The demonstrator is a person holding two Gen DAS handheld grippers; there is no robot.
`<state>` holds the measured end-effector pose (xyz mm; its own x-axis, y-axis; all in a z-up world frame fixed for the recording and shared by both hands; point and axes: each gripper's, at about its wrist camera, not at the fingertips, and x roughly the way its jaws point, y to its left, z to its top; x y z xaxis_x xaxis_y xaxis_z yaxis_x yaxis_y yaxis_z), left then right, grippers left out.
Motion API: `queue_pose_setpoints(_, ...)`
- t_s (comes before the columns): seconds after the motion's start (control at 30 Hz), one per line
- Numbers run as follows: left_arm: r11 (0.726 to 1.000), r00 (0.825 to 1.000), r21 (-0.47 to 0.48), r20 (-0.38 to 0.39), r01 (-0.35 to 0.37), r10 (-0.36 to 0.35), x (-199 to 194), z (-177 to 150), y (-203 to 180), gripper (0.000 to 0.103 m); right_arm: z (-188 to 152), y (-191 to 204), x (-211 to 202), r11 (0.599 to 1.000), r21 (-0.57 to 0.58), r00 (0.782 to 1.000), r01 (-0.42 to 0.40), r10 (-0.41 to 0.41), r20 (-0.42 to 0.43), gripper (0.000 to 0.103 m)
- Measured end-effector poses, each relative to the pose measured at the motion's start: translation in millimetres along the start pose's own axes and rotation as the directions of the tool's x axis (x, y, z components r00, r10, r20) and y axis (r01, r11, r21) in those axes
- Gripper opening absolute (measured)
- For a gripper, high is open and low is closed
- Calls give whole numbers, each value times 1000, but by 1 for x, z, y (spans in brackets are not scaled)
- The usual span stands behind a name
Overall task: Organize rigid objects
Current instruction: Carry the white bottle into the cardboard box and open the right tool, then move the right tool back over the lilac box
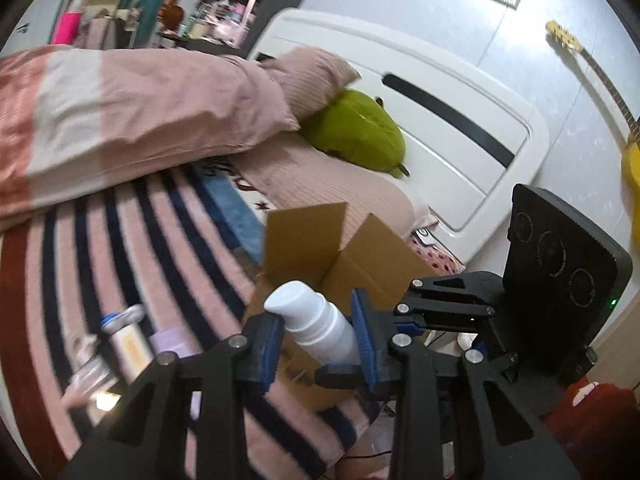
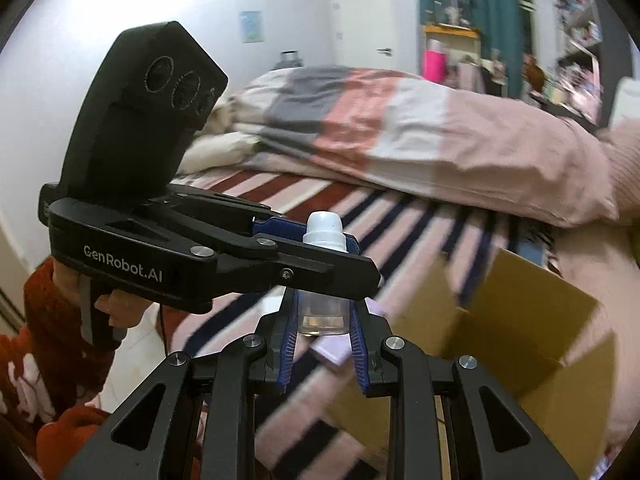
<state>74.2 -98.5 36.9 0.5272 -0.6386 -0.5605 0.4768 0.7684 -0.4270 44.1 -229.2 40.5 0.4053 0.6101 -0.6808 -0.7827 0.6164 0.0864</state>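
We hold one white-capped clear plastic pump bottle [image 1: 316,324] between both claws: left gripper [image 1: 318,336] pinching its neck, right gripper [image 2: 322,330] pinching its base; the open brown cardboard box [image 2: 532,320] sits just beyond.

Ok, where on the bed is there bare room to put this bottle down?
The striped sheet is bare between the duvet and the box. What shows of the box's inside looks empty too. It is crowded at the near edge beside the box, where small bottles lie together.
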Motion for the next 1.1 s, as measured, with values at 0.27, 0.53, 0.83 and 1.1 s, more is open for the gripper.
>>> queue_pose_setpoints(0.27,999,984,40,-178,15,-8,87,36,-36,29,-4,-67,-14,987,107,981,120,-101,-167,20)
queue_pose_setpoints(0.53,996,966,50,-246,-73,83,117,39,-37,60,-20,-91,1,965,160,936,209,-150,-317,20)
queue_pose_setpoints(0.83,962,964,70,-29,-262,265,19,37,-16,87,3,-48,-23,981,61,966,186,-171,-196,85)
queue_pose_setpoints(1.1,900,898,-58,63,-433,436,-77,-8,55,90,36,45,1,994,-77,990,83,-91,-105,97)
